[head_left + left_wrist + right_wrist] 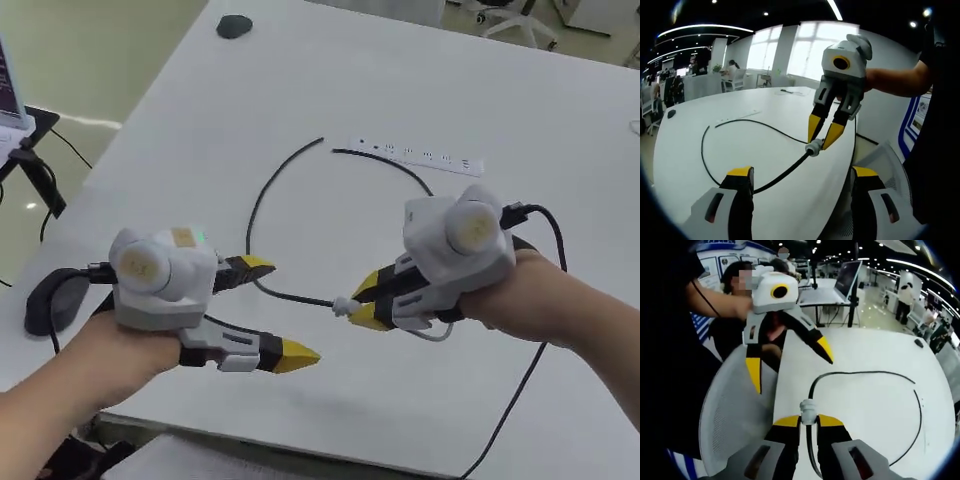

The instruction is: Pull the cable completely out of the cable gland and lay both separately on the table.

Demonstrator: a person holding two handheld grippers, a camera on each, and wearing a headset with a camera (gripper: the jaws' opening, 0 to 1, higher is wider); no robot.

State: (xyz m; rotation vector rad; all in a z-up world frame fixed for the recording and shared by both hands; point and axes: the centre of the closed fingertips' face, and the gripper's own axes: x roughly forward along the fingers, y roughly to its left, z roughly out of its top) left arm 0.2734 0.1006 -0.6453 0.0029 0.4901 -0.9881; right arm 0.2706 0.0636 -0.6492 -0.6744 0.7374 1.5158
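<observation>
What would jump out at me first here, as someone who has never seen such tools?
Two hand-held tools with yellow-tipped claws hover over a white table. The right claw is pinched shut on a small white cable gland near the table's front edge, while the left claw gapes wide open beside it. From the gland a thin black cable sweeps in a big loop across the table and ends near a white power strip.

Black cable [251,215], white cable gland [344,306], white table [300,80]; left claw [283,308] and right claw [362,303] are yellow-tipped black.
</observation>
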